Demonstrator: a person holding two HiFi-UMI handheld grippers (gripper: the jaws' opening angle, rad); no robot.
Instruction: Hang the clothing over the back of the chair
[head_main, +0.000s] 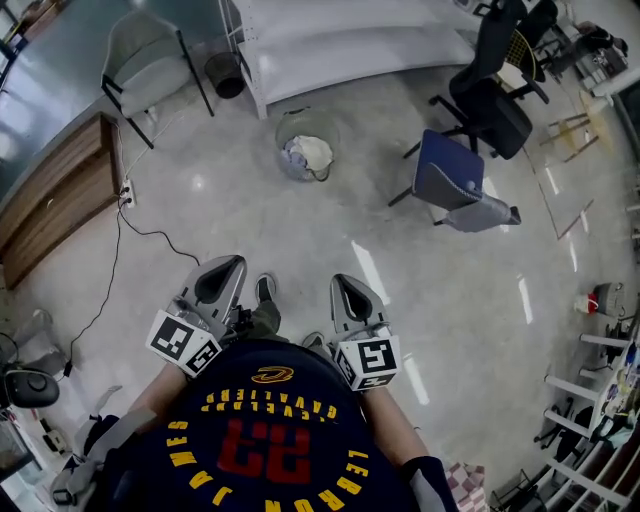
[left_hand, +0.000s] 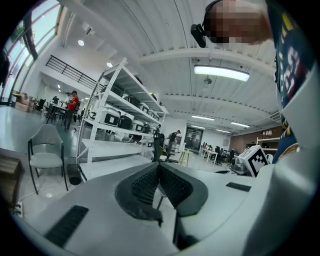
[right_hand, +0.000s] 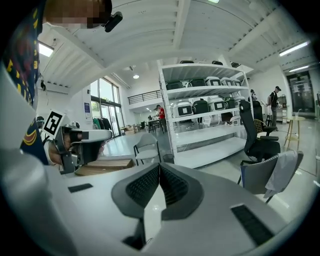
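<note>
A blue chair (head_main: 447, 172) stands on the floor ahead and to the right, with a grey garment (head_main: 484, 211) draped over one side of it. The right gripper view shows the same chair (right_hand: 255, 177) at the right edge, the grey garment (right_hand: 283, 171) hanging over its back. My left gripper (head_main: 228, 264) and right gripper (head_main: 346, 282) are held close to my body, side by side, far from the chair. Both are shut with nothing between the jaws, as the left gripper (left_hand: 159, 165) and right gripper (right_hand: 159, 166) show in their own views.
A round basket (head_main: 304, 156) with white cloth sits on the floor straight ahead. Beyond it is a white shelving rack (head_main: 350, 45). A grey chair (head_main: 148, 62) and black bin (head_main: 226, 75) stand far left, a black office chair (head_main: 497, 90) far right, a wooden cabinet (head_main: 58, 200) left.
</note>
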